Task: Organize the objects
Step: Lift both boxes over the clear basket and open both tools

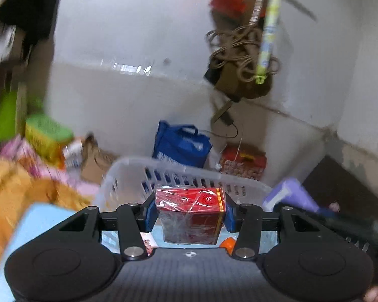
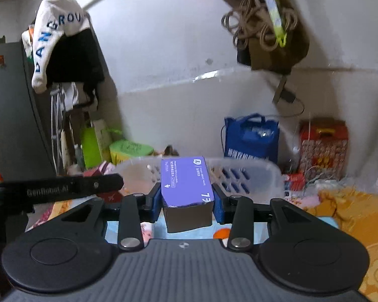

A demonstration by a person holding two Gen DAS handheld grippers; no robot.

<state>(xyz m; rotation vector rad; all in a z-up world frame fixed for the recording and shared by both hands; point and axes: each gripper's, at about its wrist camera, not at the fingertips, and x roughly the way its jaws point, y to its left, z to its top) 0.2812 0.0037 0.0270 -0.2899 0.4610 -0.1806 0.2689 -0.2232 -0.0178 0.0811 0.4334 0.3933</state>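
Note:
My left gripper (image 1: 189, 214) is shut on a red cigarette pack (image 1: 191, 214) wrapped in clear film, its blue pads pressing both sides. The pack hangs just in front of a white slotted plastic basket (image 1: 163, 173). My right gripper (image 2: 187, 201) is shut on a purple rectangular box (image 2: 186, 186) with white print, held lengthwise toward the same white basket (image 2: 252, 173). The purple box (image 1: 287, 193) and the other gripper's black arm show at the right edge of the left wrist view. The left gripper's black arm (image 2: 63, 188) crosses the left side of the right wrist view.
A blue tote bag (image 1: 181, 146) and a red patterned box (image 1: 242, 163) stand against the white wall behind the basket. An orange blanket (image 2: 352, 214) and light blue sheet (image 1: 37, 226) lie below. Green boxes (image 1: 45, 136), hanging clothes (image 2: 60, 40) and coiled rope (image 1: 239, 50) crowd the surroundings.

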